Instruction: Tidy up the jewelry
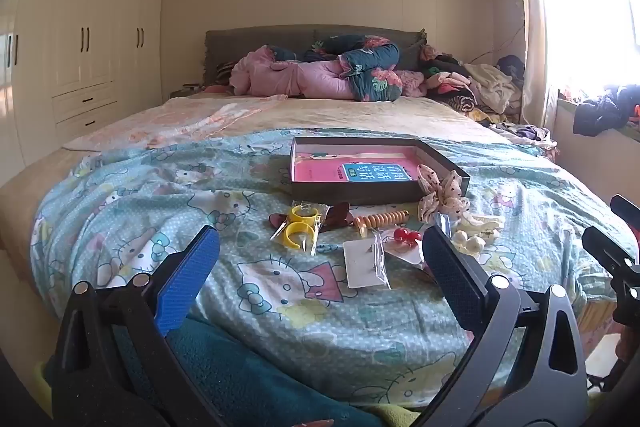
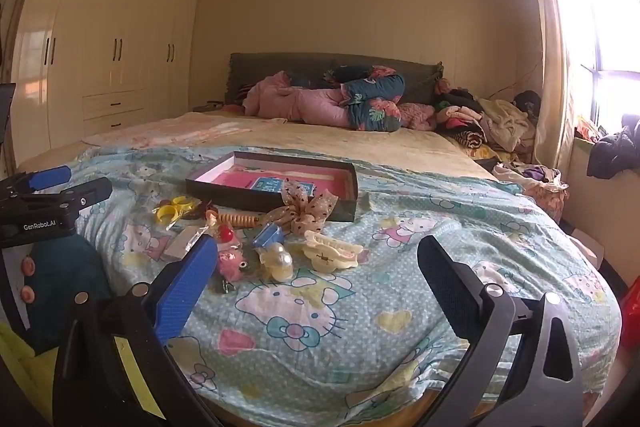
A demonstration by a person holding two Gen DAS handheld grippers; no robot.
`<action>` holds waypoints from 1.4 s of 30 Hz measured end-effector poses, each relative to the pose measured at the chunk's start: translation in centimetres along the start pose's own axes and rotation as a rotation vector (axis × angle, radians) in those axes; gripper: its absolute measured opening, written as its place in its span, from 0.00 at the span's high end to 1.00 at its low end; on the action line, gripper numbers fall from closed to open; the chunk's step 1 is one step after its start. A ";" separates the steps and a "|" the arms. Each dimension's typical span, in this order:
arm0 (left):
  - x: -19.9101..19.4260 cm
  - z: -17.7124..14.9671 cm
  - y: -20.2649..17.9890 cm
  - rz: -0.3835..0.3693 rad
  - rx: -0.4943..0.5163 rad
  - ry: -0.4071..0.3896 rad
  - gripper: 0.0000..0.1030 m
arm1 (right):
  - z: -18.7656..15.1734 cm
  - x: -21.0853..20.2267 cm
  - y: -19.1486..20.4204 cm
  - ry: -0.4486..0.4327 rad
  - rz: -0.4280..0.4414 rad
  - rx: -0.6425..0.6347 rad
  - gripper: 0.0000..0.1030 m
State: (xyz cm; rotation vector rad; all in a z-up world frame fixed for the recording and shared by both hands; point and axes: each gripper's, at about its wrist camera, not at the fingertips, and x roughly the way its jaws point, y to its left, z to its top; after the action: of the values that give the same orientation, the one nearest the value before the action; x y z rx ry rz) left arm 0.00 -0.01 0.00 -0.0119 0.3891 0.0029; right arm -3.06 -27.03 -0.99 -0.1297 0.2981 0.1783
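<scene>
Beside rectangular box point(image 1: 380, 183): ribbed coil point(image 1: 382, 219), gauzy bow point(image 1: 442, 193).

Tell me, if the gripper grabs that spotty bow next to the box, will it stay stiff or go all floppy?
Probably floppy: the spotted fabric bow looks like thin, sheer cloth with loose loops, so it would likely squash between the pads. It probably weighs very little. One loop leans on the box rim, so lifting it might drag there. It seems unlikely to roll.
</scene>
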 end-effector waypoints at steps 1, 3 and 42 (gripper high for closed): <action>0.0 0.0 0.0 -0.001 -0.001 -0.001 0.10 | 0.0 0.0 0.0 0.004 0.001 0.001 0.06; 0.0 0.0 0.1 -0.002 -0.002 -0.003 0.10 | 0.0 0.0 -0.1 0.002 0.002 0.002 0.06; 0.0 0.0 0.0 -0.001 0.004 -0.005 0.10 | 0.2 0.0 0.1 -0.001 0.004 0.006 0.06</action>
State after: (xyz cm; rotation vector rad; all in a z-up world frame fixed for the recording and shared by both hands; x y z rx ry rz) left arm 0.00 -0.04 0.05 -0.0086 0.3839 0.0012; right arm -3.04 -26.94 -0.82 -0.1229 0.2980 0.1814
